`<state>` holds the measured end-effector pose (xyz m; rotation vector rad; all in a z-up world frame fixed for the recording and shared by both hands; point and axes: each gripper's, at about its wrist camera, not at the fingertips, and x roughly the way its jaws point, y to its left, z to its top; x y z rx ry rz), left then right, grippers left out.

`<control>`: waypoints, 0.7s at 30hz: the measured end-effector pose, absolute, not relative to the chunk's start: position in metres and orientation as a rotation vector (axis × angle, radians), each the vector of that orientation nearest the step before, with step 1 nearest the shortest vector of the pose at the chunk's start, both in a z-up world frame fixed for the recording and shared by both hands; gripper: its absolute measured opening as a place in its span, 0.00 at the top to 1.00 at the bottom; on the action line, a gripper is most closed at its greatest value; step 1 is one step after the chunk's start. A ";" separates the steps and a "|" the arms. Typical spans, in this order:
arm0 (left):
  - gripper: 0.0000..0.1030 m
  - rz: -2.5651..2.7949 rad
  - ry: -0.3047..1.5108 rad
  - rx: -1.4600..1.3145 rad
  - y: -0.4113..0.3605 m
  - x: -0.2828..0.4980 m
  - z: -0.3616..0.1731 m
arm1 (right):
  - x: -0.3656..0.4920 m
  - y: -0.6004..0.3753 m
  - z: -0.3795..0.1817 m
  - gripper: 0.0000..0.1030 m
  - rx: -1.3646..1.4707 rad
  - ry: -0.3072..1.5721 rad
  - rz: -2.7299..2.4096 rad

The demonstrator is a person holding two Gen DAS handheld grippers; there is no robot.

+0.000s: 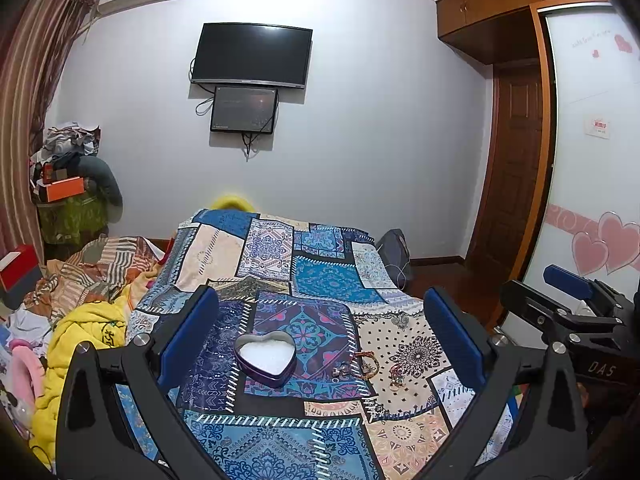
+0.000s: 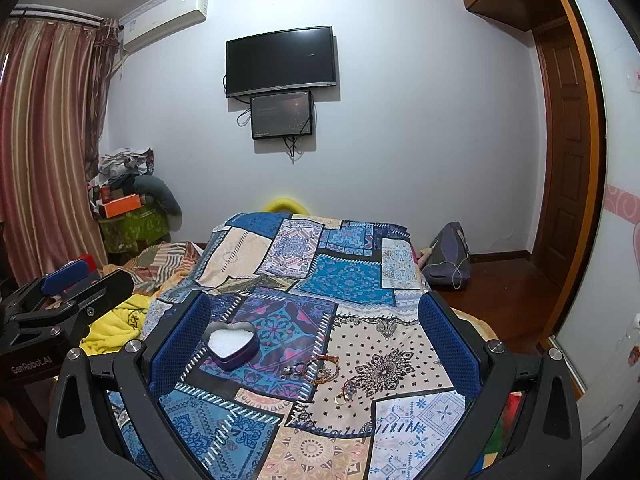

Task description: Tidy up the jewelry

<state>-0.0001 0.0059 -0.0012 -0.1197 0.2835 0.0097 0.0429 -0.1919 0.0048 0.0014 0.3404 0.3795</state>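
Several tangled bracelets [image 2: 322, 368] lie right of the heart-shaped tin [image 2: 232, 344], lower centre. Both grippers [image 1: 320, 340] [image 2: 316, 344] gape wide, empty. Only the right view shows the bag [image 2: 448, 256] fully.

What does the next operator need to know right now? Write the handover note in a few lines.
Left claw: open, empty, hovering above the bed.
Right claw: open, empty, hovering alongside.
Heart-shaped tin: lid off, white lining showing, nothing in it, resting on the patchwork bedspread.
Jewelry: small cluster of bracelets and rings loose on the bedspread just right of the tin, with one more piece lying nearer the cameras.
Done: nothing placed yet.
Left: pick up each piece and put it in the tin.
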 end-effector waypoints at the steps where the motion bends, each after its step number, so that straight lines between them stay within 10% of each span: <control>1: 0.00 0.009 0.285 -0.120 0.005 0.001 -0.002 | 0.042 -0.192 0.006 0.00 0.001 0.339 0.381; 21: 0.00 -0.002 0.280 -0.106 0.000 0.005 0.000 | 0.055 -0.192 -0.002 0.00 0.001 0.371 0.389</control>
